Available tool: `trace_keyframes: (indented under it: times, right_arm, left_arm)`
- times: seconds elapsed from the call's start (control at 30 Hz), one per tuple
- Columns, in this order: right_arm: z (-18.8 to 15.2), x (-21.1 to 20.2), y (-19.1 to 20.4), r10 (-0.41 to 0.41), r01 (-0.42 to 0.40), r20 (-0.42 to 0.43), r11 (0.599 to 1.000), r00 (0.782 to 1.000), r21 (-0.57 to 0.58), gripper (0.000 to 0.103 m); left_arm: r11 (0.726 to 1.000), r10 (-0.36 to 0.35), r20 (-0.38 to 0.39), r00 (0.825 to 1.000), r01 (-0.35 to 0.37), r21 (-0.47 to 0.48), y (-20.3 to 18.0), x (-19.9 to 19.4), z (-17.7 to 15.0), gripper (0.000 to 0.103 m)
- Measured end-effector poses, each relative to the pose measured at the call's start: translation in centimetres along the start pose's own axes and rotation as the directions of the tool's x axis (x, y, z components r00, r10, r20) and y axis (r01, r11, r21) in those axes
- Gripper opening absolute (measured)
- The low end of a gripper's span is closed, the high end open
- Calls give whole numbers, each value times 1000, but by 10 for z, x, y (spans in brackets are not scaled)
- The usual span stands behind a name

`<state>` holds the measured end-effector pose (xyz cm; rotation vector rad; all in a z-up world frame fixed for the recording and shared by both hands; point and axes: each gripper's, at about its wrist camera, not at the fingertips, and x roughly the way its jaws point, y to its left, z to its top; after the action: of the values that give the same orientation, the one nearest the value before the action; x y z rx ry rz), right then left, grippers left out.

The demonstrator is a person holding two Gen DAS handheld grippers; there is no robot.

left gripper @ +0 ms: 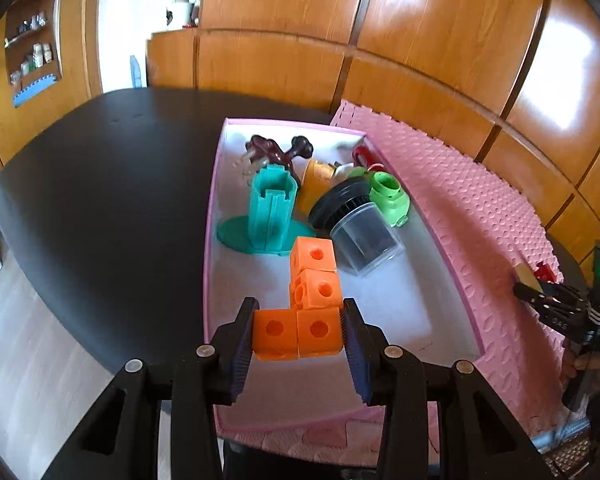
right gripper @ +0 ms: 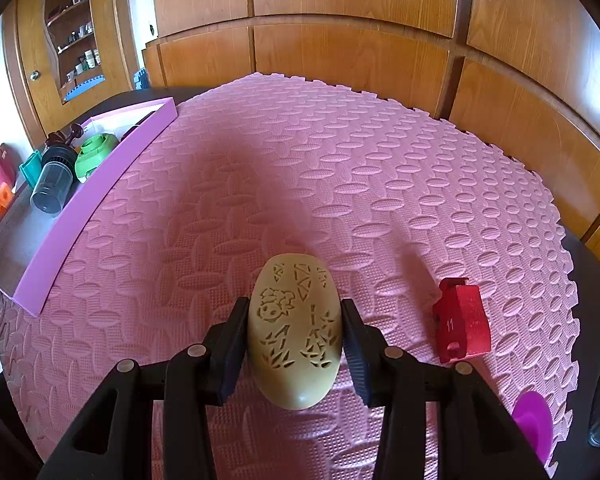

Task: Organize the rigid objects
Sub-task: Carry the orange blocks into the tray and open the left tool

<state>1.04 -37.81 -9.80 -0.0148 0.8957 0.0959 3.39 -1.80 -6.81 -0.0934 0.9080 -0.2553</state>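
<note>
The left gripper (left gripper: 300, 334) points forward and down, its two black fingers clamped on either side of an orange block piece (left gripper: 296, 336). The right gripper (right gripper: 295, 334) points forward, low and nearly level, its fingers pressed against both sides of a tan carved oval object (right gripper: 295, 332). In the left wrist view, the right gripper appears at the far right edge.

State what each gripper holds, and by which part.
The left gripper clamps the orange linked cubes across the bottom pair's outer sides. The right gripper clamps the tan carved oval piece across its long sides.
</note>
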Motion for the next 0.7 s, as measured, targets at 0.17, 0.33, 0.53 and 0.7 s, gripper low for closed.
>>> trace_keyframes:
  times: [0.17, 0.33, 0.53, 0.7]
  right_arm:
    - [1, 1, 0, 1, -1, 1, 1000, 1000, 1, 44]
    - [1, 1, 0, 0, 0, 1, 1000, 1000, -1, 44]
    - [1, 1, 0, -1, 1, 1, 1000, 1000, 0, 44]
    - [1, 1, 0, -1, 1, 0, 1000, 1000, 0, 44]
  left_arm:
    - [998, 54, -4, 999, -54, 16, 0, 24, 19, 42]
    - [997, 80, -29, 996, -80, 2, 3, 45, 31, 42]
    - [994, 105, 7, 994, -105, 30, 1, 41, 33, 48]
    - [993, 114, 28, 993, -115, 31, 2, 29, 29, 53]
